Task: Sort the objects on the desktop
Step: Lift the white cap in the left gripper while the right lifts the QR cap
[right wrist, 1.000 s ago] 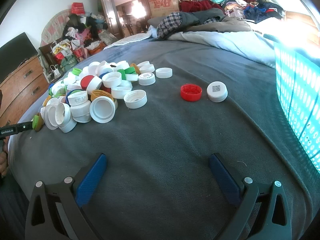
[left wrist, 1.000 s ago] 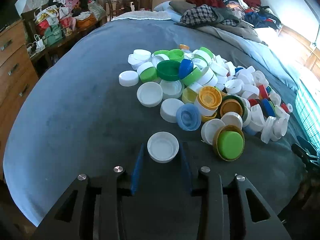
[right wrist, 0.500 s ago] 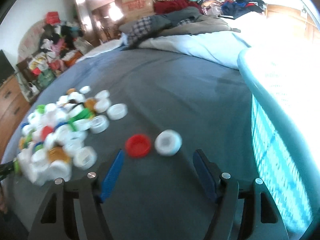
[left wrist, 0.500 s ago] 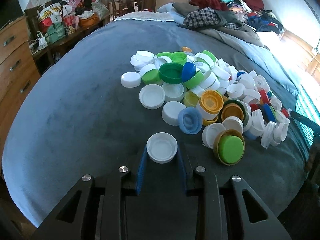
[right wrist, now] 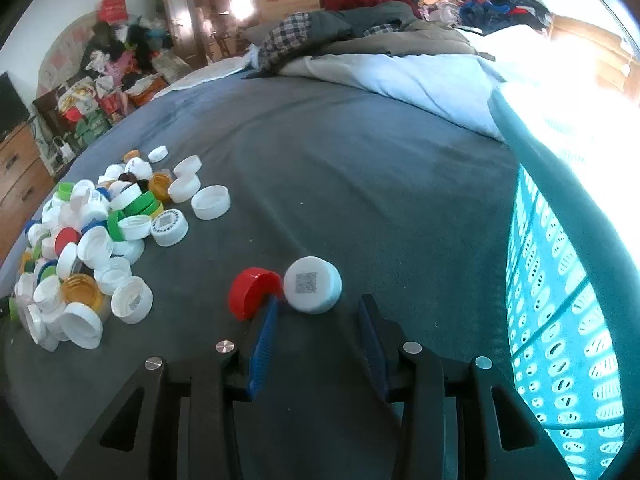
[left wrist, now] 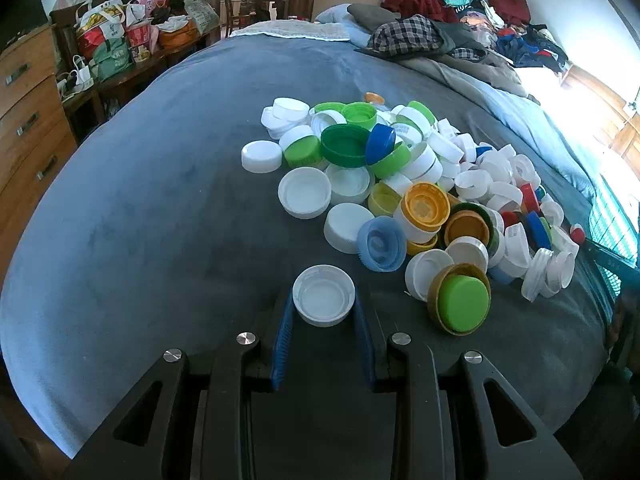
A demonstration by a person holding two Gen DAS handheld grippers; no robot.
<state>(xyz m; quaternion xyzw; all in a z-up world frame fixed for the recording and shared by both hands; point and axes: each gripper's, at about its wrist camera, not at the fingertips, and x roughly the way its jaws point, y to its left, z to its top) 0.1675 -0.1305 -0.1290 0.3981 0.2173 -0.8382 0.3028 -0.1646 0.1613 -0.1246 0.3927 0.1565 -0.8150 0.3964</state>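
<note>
left gripper [left wrist: 323, 312] grips an upturned white cap [left wrist: 323, 295] clear of the cap pile [left wrist: 404, 184]. right gripper [right wrist: 316, 312], jaws just closing yet open, straddles the qr-marked white cap [right wrist: 313, 284]; its left finger [right wrist: 265, 336] nudges the red cap [right wrist: 253, 291], so it should centre before pinching.

— How does the light look to you?

— Strong daylight floods your right side; the bed [right wrist: 360, 184] blows out to white at its far right corner, and the teal basket [right wrist: 560, 320] glows with glare.

— And the rest?

— Dimmer to your left, with ceiling lamps flaring at the far end. Both views are sharp in the middle, bulging at the edges, black in the corners. Shadows under the caps [left wrist: 400, 184] stay soft.
</note>
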